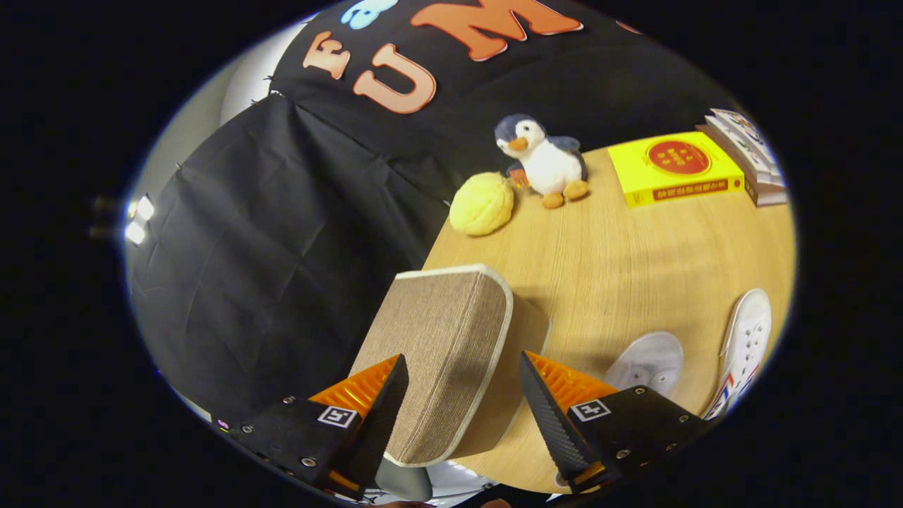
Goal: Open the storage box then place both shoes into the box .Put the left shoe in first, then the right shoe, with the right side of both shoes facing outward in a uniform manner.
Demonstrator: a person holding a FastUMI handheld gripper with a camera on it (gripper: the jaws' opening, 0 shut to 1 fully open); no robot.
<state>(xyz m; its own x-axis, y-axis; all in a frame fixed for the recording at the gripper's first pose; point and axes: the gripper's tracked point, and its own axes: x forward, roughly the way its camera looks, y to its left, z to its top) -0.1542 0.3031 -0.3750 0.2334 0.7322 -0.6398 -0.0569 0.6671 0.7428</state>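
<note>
Woven storage box lid [444,353] raised between parted fingers [462,402]

I see warm, even light on the bench [635,268], with a soft shadow falling beside the box lid [444,353]. A bright lamp [139,220] glares past the dark cloth. Straight lines bow hard toward the rim, and the picture is sharp mid-frame.
</note>
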